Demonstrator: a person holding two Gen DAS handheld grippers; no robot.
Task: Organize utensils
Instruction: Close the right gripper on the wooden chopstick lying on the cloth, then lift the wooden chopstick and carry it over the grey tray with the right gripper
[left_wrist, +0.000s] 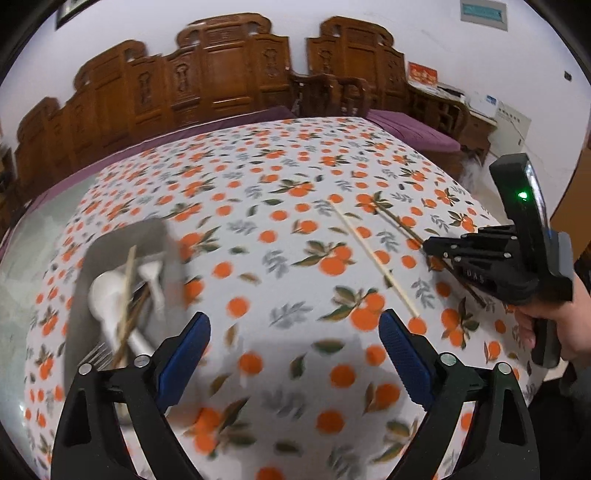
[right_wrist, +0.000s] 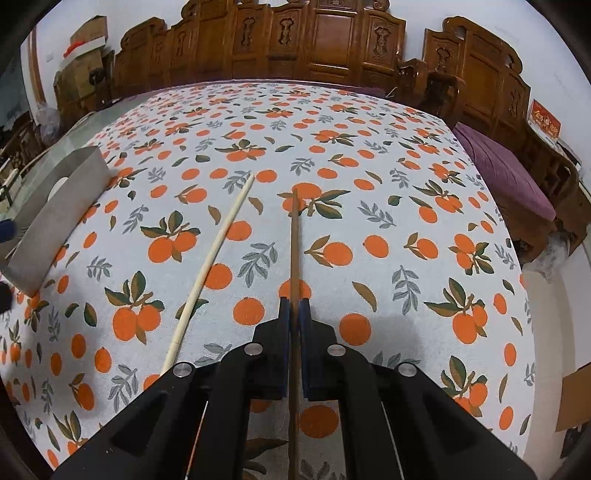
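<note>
My right gripper (right_wrist: 294, 308) is shut on a dark brown chopstick (right_wrist: 294, 240) that runs forward over the orange-print tablecloth. A pale chopstick (right_wrist: 218, 258) lies on the cloth just left of it. In the left wrist view the pale chopstick (left_wrist: 373, 254) lies at centre right, the brown chopstick (left_wrist: 397, 219) beside it, and the right gripper (left_wrist: 428, 246) is at the right. My left gripper (left_wrist: 293, 326) is open and empty above the cloth. A grey tray (left_wrist: 122, 243) at the left holds a white spoon (left_wrist: 105, 299), a fork (left_wrist: 99, 356) and chopsticks.
The grey tray (right_wrist: 55, 218) shows at the left of the right wrist view. Carved wooden benches (right_wrist: 314, 40) with purple cushions (right_wrist: 506, 173) line the far side of the table. The table edge drops off at the right.
</note>
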